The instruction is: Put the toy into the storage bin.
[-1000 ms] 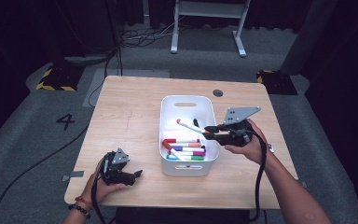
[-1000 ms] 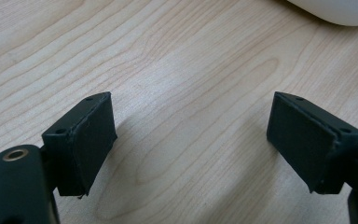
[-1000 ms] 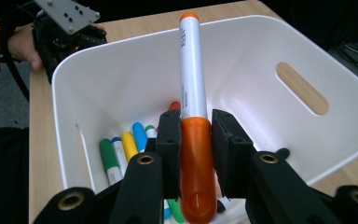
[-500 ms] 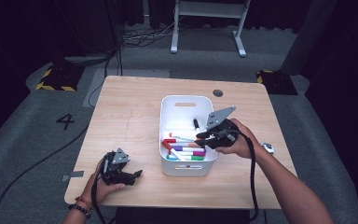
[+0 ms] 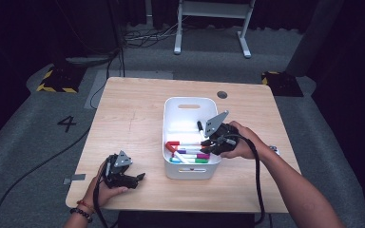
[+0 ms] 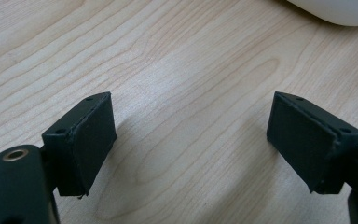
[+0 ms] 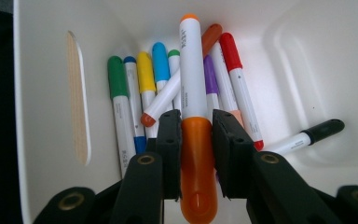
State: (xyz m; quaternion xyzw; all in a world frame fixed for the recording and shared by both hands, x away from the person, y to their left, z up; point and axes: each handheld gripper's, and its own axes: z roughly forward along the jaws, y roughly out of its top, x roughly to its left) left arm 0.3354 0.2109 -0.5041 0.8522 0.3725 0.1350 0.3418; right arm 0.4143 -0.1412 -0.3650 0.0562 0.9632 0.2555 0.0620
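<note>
A white bin (image 5: 190, 102) (image 7: 42, 70) stands mid-table and holds several markers (image 5: 190, 153) with coloured caps. My right gripper (image 5: 210, 142) (image 7: 196, 128) reaches into the bin from the right, shut on an orange-capped white marker (image 7: 193, 93) that points away over the pile. A black-capped marker (image 7: 314, 134) (image 5: 200, 126) lies apart on the bin floor. Near the table's front left edge, my left gripper (image 5: 140, 176) (image 6: 191, 135) rests in a hand on the wood (image 6: 186, 60), open, with nothing between its jaws.
The bin's corner (image 6: 340, 11) shows at the top right of the left gripper view. A round cable hole (image 5: 222, 94) sits in the tabletop behind the bin. Cables trail from both grippers off the front edge. Dark floor surrounds the table.
My right gripper has moved left and down into the bin with the orange-capped marker. The left gripper has stayed where it was.
</note>
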